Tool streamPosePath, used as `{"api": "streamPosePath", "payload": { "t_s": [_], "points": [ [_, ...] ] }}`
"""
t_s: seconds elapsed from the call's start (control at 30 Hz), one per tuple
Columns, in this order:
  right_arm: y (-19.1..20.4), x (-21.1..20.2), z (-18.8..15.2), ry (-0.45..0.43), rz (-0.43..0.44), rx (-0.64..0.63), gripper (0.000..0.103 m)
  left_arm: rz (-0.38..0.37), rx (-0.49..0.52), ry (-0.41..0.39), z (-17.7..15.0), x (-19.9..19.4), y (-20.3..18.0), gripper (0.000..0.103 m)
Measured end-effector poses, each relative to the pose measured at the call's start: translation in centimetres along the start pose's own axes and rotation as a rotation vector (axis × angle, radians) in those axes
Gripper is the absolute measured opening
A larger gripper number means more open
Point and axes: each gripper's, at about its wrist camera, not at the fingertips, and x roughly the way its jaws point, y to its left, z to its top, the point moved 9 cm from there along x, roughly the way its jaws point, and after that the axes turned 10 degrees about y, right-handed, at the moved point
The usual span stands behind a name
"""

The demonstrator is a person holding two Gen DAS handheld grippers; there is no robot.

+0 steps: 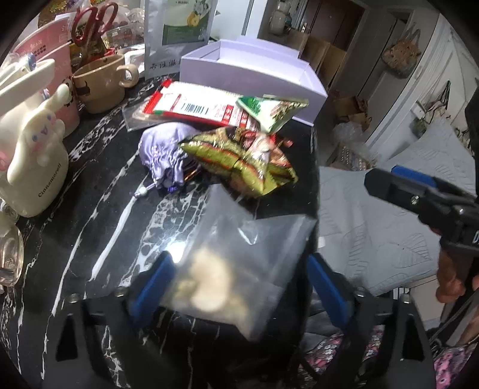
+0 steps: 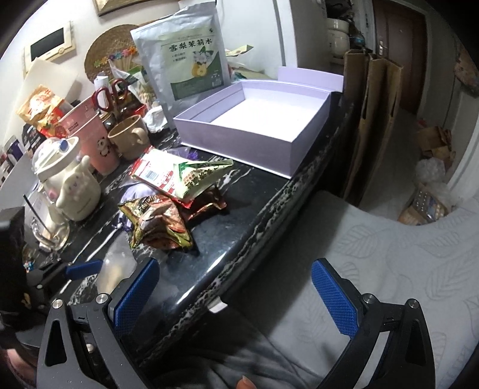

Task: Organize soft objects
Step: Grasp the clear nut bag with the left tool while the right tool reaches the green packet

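Observation:
A clear plastic bag (image 1: pixel 239 266) with pale lumps inside lies on the black marble counter (image 1: pixel 89 185), between the wide-apart blue pads of my left gripper (image 1: pixel 241 275); the pads do not press it. Behind it lie a green-gold snack packet (image 1: pixel 239 155), a lilac drawstring pouch (image 1: pixel 164 149), a red-white packet (image 1: pixel 194 104) and a green-white packet (image 1: pixel 272 110). An open, empty lilac box (image 2: pixel 239 131) stands at the back. My right gripper (image 2: pixel 236 293) is open and empty over the counter's front edge; it also shows at the right of the left wrist view (image 1: pixel 419 197).
A cream rabbit-shaped jug (image 1: pixel 33 149), a pink cup (image 2: pixel 89 134), a tan mug (image 1: pixel 98 80), red scissors (image 1: pixel 95 21) and a large silver pouch (image 2: pixel 182 57) crowd the left and back. A grey quilted bed (image 2: pixel 389 269) lies to the right of the counter.

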Motion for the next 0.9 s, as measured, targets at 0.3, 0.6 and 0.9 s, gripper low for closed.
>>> {"api": "streamPosePath", "payload": {
  "t_s": [0.3, 0.6, 0.9],
  "points": [
    [0.0, 1.8, 0.5, 0.039, 0.032, 0.002, 0.103, 0.057, 0.049, -0.042, 0.1, 0.2, 0.2, 0.049],
    [0.3, 3.0, 1.4, 0.054, 0.052, 0.003, 0.103, 0.032, -0.027, -0.082, 0.9, -2.9, 1.8, 0.044],
    [1.7, 4.2, 4.1, 0.036, 0.115, -0.040, 0.103, 0.060, -0.086, -0.167, 3.5, -6.4, 3.2, 0.044]
  ]
}}
